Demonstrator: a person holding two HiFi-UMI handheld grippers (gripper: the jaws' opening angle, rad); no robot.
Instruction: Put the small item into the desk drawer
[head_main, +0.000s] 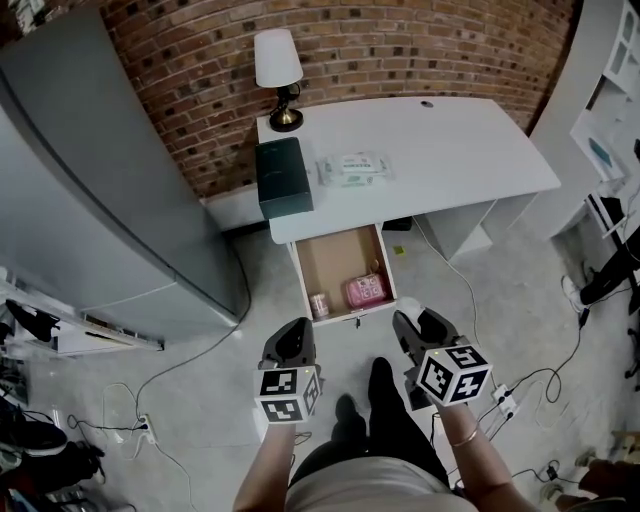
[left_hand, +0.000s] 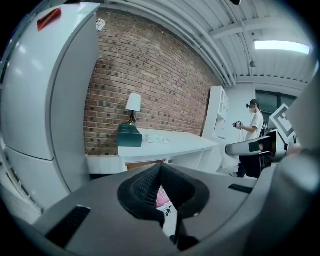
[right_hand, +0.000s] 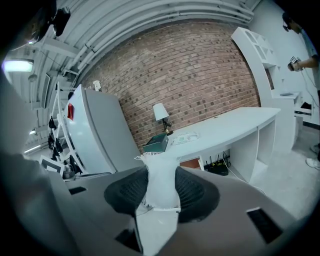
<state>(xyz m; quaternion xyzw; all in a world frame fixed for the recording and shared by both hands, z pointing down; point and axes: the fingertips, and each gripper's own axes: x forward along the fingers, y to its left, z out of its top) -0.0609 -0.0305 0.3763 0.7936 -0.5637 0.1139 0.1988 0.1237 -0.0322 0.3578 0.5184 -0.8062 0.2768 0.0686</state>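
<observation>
The desk drawer stands pulled open under the white desk. Inside it lie a pink packet and a small pink-and-white cup. My right gripper hovers just in front of the drawer's front edge. In the right gripper view it is shut on a small white wrapped item that sticks up between the pads. My left gripper is level with it on the left. Its pads meet at the tips with nothing held.
On the desk stand a lamp, a dark green box and a pack of wipes. A grey fridge stands to the left. Cables and a power strip lie on the floor. A person stands far right by white shelves.
</observation>
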